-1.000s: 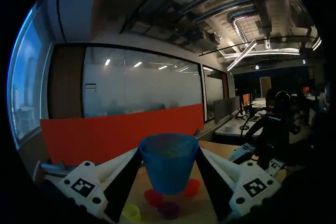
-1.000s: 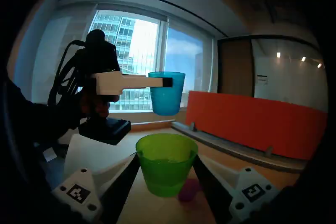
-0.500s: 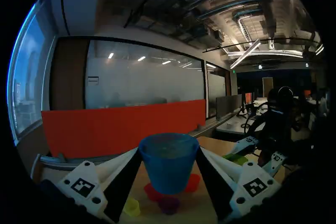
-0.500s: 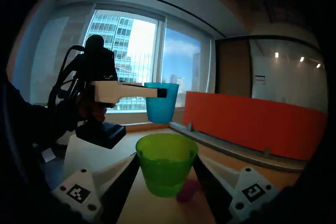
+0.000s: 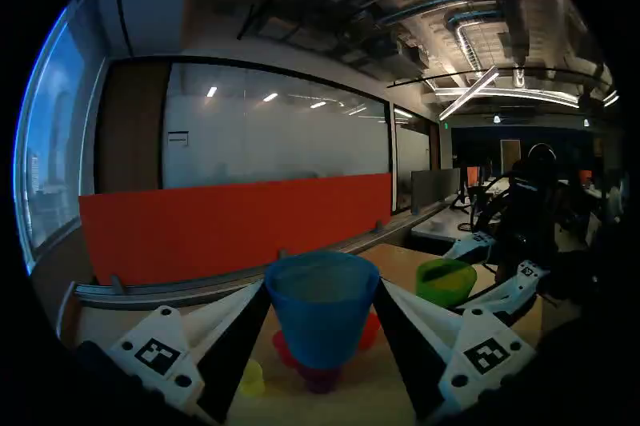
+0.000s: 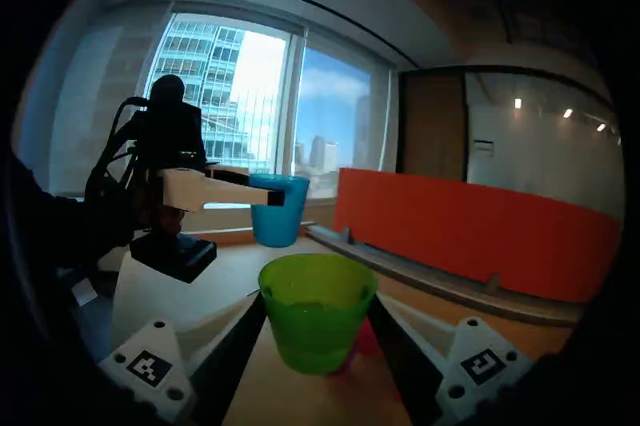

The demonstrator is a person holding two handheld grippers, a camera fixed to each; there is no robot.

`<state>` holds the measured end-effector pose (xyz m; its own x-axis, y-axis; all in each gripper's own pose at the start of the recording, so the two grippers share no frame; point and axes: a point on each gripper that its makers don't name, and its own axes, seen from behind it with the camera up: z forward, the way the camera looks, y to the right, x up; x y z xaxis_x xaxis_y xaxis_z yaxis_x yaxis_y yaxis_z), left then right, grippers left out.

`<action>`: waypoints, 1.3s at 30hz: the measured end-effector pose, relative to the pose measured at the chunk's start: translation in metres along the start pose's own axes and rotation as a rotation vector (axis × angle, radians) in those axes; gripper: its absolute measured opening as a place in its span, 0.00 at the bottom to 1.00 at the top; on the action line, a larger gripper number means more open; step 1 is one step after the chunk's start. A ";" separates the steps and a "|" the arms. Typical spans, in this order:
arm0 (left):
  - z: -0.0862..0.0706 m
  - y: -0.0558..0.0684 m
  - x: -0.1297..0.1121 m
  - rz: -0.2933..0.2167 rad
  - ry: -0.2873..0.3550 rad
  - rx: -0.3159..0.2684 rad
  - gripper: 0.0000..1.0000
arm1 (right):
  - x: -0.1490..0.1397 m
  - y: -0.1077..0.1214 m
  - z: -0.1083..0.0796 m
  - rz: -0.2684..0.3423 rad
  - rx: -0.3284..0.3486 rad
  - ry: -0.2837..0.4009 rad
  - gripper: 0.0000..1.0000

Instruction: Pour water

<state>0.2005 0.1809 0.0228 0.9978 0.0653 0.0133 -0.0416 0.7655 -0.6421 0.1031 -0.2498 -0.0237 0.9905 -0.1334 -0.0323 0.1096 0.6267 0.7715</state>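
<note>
Spillage is the risk: left tongs (image 5: 320,288) pinch the blue cup (image 5: 322,322), right tongs (image 6: 316,298) the green cup (image 6: 318,328), each at lower centre of its own view, over the tabletop (image 5: 364,398). Tilting before the rims align would, I judge, wet the small cups (image 5: 320,380) below.

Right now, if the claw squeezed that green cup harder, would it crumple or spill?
The green cup looks like thin translucent plastic, so it would probably flex. A darker band low inside suggests some water, which could slosh if jerked. Its wider top should help stop it sliding down through the right claw.
</note>
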 end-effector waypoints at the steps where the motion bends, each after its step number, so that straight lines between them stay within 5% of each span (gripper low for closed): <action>1: -0.001 -0.001 -0.002 0.002 -0.006 0.002 0.87 | 0.000 0.002 -0.002 0.000 -0.004 -0.002 0.89; 39: -0.002 -0.013 -0.097 0.082 -0.208 0.010 0.88 | -0.047 0.063 -0.047 0.015 -0.093 -0.136 0.89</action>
<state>0.1040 0.1633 0.0277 0.9588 0.2577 0.1198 -0.1238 0.7582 -0.6402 0.0678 -0.1679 -0.0038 0.9725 -0.2222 0.0693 0.1088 0.6971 0.7086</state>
